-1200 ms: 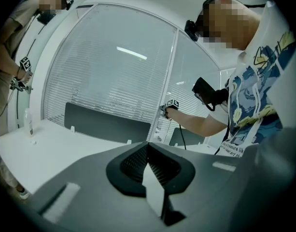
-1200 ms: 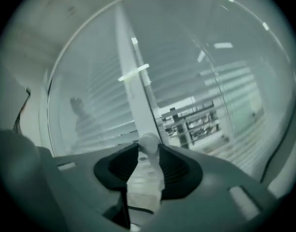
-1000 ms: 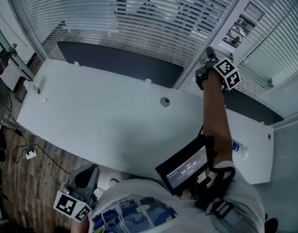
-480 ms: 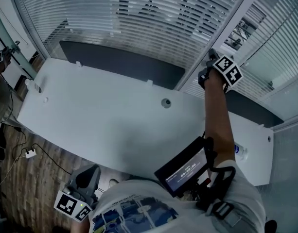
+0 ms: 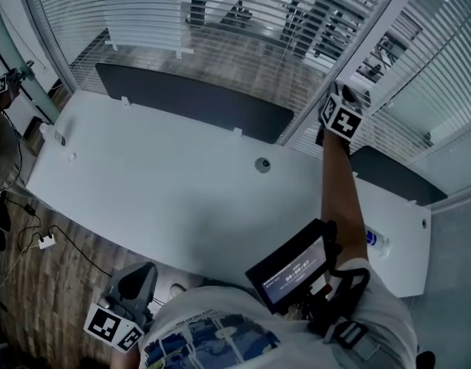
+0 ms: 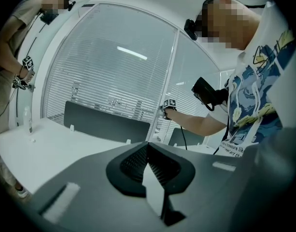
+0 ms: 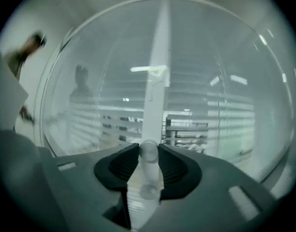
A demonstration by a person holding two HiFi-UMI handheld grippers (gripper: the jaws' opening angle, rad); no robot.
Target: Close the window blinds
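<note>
White slatted blinds (image 5: 243,21) hang behind the glass beyond the desk; through their upper slats I see the room behind. My right gripper (image 5: 336,92) is raised at the white frame post (image 5: 358,44) between two panes. In the right gripper view it (image 7: 148,161) is shut on the blinds' clear wand (image 7: 148,151), which stands upright between the ribbed pads in front of the blinds (image 7: 220,115). My left gripper (image 5: 134,281) hangs low at my left side, below the desk's front edge. Its jaws (image 6: 148,161) are shut with nothing in them, pointing toward the blinds (image 6: 109,71).
A long white desk (image 5: 166,191) runs under the window, with dark partition panels (image 5: 197,102) along its far edge. A water bottle (image 5: 376,239) lies at the desk's right end. A screen device (image 5: 293,271) hangs at my chest. Another person (image 6: 12,71) stands at the left. Cables (image 5: 35,244) lie on the floor.
My right gripper has turned at the wrist, its marker cube now facing differently. The blinds' slats have tilted, and more of the room behind shows through them. The left gripper has not moved.
</note>
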